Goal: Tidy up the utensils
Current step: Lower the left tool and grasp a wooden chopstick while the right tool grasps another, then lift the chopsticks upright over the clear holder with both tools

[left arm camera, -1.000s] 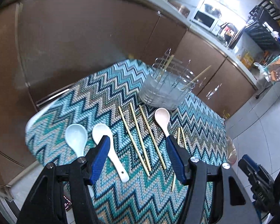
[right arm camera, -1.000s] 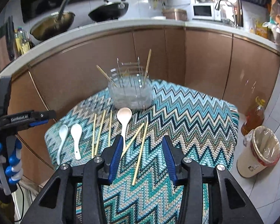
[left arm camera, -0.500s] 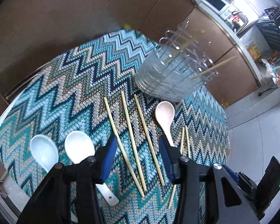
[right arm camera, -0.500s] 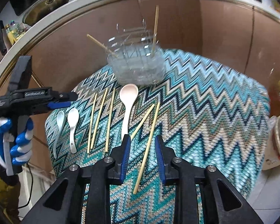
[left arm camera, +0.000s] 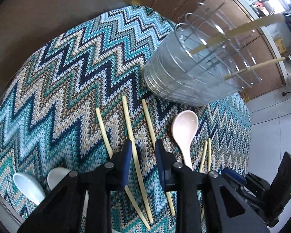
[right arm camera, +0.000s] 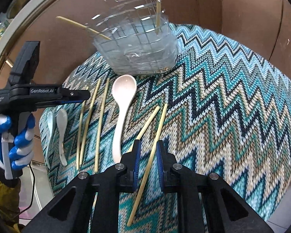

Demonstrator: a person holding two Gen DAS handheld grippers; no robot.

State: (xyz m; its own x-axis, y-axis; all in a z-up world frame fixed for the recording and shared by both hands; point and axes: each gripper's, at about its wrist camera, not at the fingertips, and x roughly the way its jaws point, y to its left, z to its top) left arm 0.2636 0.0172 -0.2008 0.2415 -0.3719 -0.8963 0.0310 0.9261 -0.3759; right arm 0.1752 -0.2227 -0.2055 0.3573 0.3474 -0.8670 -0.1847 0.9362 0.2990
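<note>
Two grippers hang over the zigzag-knit table cover point(right arm camera: 232, 89) that we are working above. Our left gripper point(left arm camera: 142, 161) has been closing its jaws; they stand narrowly apart with the middle chopstick point(left arm camera: 132, 147) of a row of three running between them, the pads not yet pressing on it. At 3 o'clock from those jaws lies the pink spoon point(left arm camera: 184, 130), bowl toward the clear holder point(left arm camera: 184, 73) at 1 o'clock, which has two chopsticks leaning in it. At 8 o'clock, partly hidden by the gripper body, sit two white spoons point(left arm camera: 27, 184).

Our right gripper point(right arm camera: 147, 163) has also been closing; a slim gap remains, and one long chopstick point(right arm camera: 151, 159) passes between the blue pads point(right arm camera: 136, 161), whether touched we cannot tell. Its partner chopstick point(right arm camera: 145, 124) lies just beside it at 11 o'clock. In the right wrist view, a gloved hand point(right arm camera: 11, 141) at 9 o'clock carries the other gripper.
</note>
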